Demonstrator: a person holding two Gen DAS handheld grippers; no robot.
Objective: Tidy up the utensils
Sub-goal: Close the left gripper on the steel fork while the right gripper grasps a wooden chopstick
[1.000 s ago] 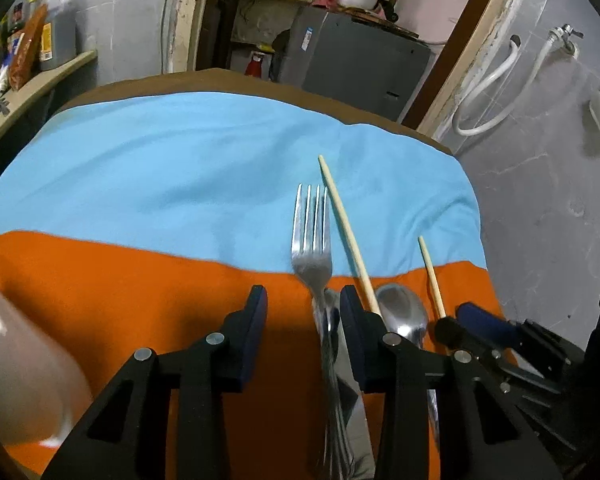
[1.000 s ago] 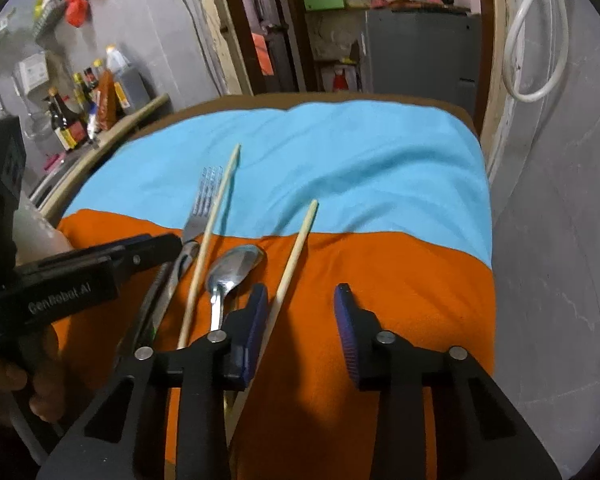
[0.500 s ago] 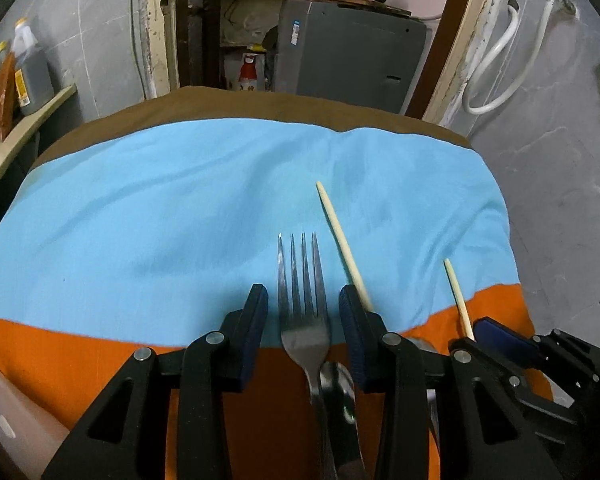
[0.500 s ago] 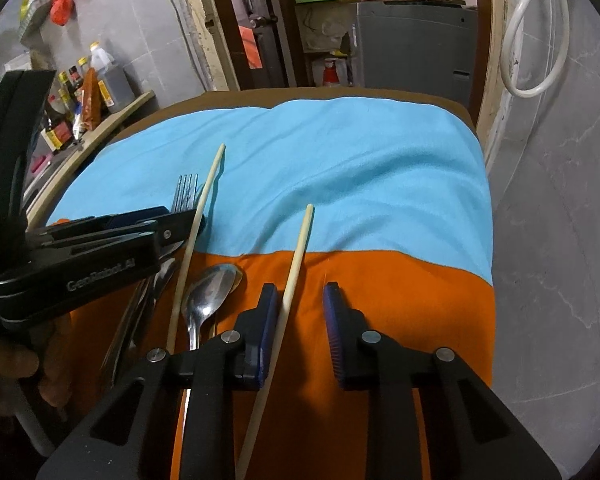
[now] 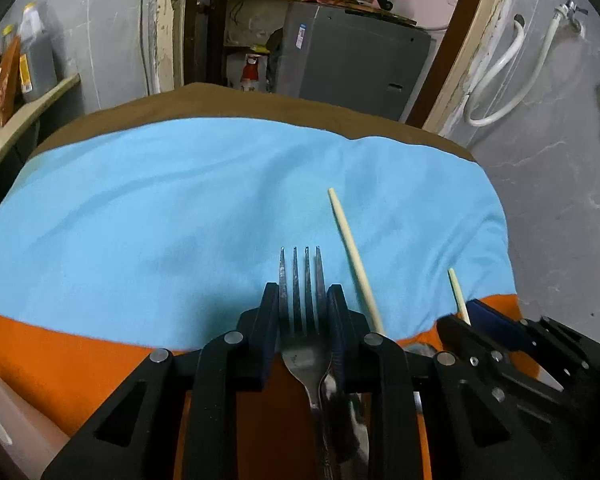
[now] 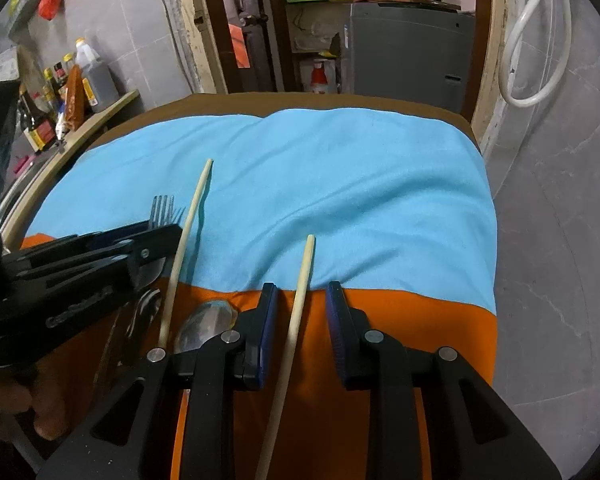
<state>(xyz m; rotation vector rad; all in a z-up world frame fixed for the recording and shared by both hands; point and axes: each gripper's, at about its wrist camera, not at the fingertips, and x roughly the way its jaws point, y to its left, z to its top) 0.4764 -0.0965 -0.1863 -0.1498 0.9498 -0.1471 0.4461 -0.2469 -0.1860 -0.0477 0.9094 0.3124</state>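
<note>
Left claw [image 5: 303, 300]: fingers drawn in against both edges of the fork [image 5: 302, 320], clamped on its head; tines project forward past the fingertips over the blue cloth [image 5: 180, 208]; fork handle runs back under the claw onto the orange cloth [image 5: 80, 360], with a second metal utensil handle [image 5: 332, 392] alongside it, type not discernible.

Right claw [image 6: 302, 304]: fingers apart, straddling the near chopstick [image 6: 296, 320]; gaps visible on both sides, no contact; chopstick lies flat, tip on the blue cloth, shaft running back across the orange cloth between the fingers.

Outward: the far chopstick [image 6: 184, 240] lies between the two claws, just right of the fork, roughly parallel to the near one; spoon [image 6: 206, 326] bowl rests on the orange cloth between the two chopsticks, partly hidden by the right claw's left finger; both cloths cover the tabletop [image 5: 220, 100], brown edge showing at the far side.
</note>
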